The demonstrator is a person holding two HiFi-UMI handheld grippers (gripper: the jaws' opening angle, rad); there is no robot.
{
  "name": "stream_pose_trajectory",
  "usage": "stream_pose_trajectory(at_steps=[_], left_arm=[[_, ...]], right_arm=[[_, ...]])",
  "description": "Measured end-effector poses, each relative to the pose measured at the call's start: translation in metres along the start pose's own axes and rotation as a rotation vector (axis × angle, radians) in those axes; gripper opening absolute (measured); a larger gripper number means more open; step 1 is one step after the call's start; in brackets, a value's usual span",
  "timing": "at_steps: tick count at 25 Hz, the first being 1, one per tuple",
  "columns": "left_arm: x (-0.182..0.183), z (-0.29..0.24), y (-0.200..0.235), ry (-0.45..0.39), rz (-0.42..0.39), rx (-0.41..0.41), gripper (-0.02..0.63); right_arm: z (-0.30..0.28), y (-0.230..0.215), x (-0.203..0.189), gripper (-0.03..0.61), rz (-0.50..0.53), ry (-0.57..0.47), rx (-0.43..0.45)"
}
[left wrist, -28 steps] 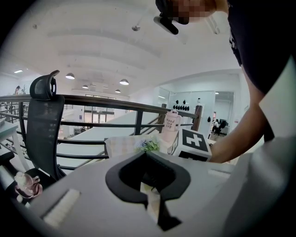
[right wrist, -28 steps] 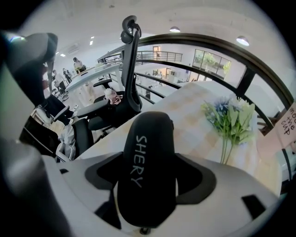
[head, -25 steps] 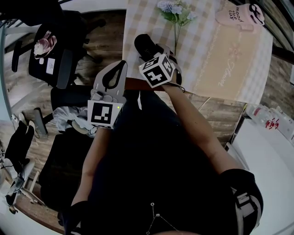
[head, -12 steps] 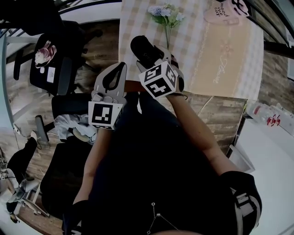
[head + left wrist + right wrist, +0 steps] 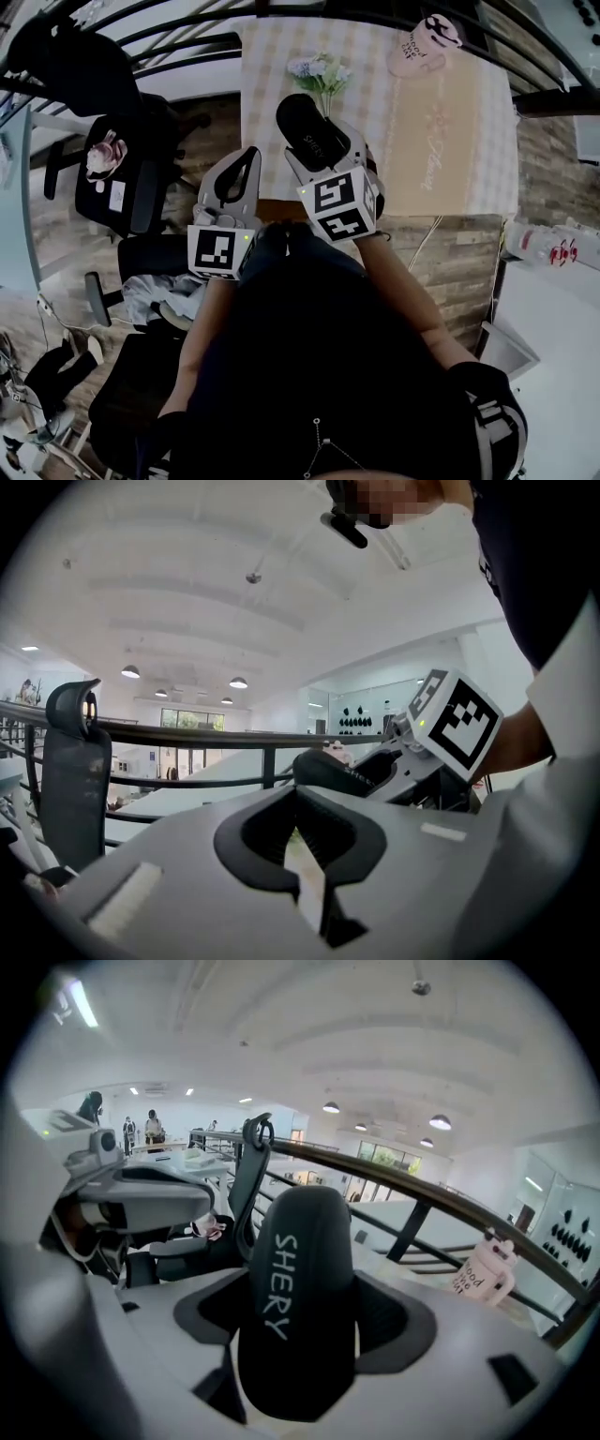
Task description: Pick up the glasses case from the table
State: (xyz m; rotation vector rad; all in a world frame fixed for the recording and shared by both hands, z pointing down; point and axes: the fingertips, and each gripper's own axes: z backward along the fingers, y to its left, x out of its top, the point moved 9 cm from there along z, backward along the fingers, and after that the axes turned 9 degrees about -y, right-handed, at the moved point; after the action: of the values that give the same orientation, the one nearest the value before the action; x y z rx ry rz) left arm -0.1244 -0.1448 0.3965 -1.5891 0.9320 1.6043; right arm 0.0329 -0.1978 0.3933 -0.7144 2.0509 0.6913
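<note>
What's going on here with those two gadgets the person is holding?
A person holds a two-finger gripper in each hand. The right gripper has its fingers clamped on a black oval glasses case lettered SHERY, and appears to hold it up above the checkered-cloth table. The left gripper is shut with nothing in it, off to the side.

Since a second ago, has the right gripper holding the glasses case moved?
Yes. The right gripper, shut on the glasses case, has drawn back toward the person: its marker cube was over the table, now at its near edge.
</note>
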Motion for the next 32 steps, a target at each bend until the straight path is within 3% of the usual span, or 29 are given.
stream_pose_trajectory(at_steps=[15, 32], left_arm=[[0.075, -0.017, -0.005, -0.198, -0.031, 0.012, 0.003], [0.155, -0.038, -0.003, -0.297, -0.121, 0.05, 0.003]], right_arm=[[0.064, -0.04, 0.042, 0.341, -0.031, -0.222, -0.213], [0.127, -0.093, 0.095, 0.341, -0.101, -0.637, -0.406]])
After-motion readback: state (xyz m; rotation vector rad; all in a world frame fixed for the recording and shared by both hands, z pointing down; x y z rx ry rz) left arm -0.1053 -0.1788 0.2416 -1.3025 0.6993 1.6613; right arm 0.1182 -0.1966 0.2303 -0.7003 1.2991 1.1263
